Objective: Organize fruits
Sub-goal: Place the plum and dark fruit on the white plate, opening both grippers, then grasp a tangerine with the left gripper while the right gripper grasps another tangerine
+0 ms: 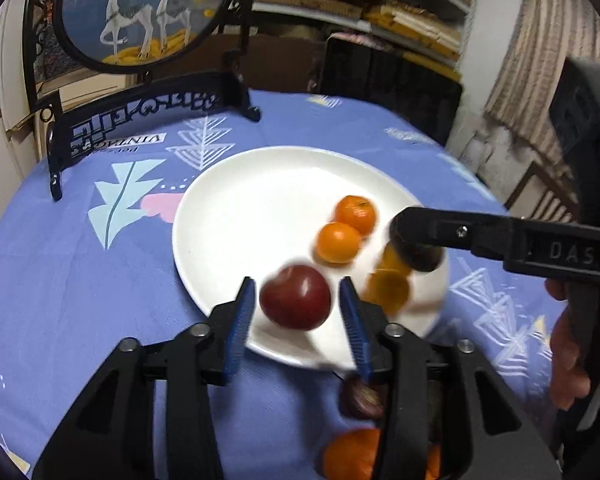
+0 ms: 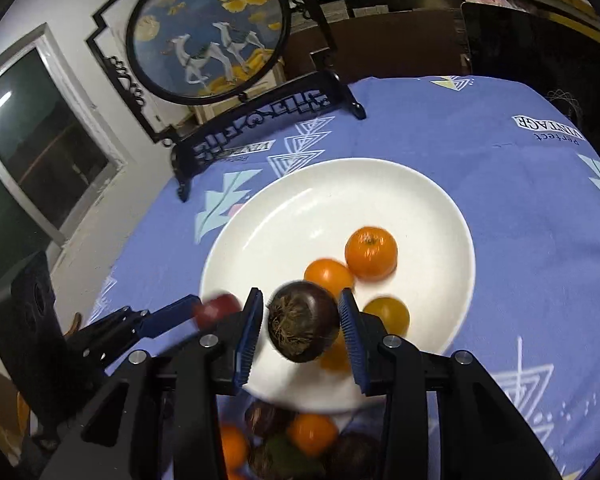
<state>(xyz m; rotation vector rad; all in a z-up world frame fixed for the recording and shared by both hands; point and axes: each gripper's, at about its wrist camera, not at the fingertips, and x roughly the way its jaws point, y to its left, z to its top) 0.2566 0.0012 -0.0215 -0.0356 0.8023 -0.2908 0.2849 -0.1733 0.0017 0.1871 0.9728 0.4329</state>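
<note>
Meanwhile the left tongs [image 1: 298, 300] bracket a red apple [image 1: 295, 297] over the near edge of the white plate [image 1: 236, 216], whether pinching it I cannot tell. Right tongs [image 2: 300, 320] grip a dark brown fruit [image 2: 302, 322] above the plate's near edge, beside two oranges [image 2: 371, 253] on the plate.

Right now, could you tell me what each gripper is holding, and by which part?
Left gripper: red fruit by its sides. Right gripper: dark brown fruit by its sides.
</note>
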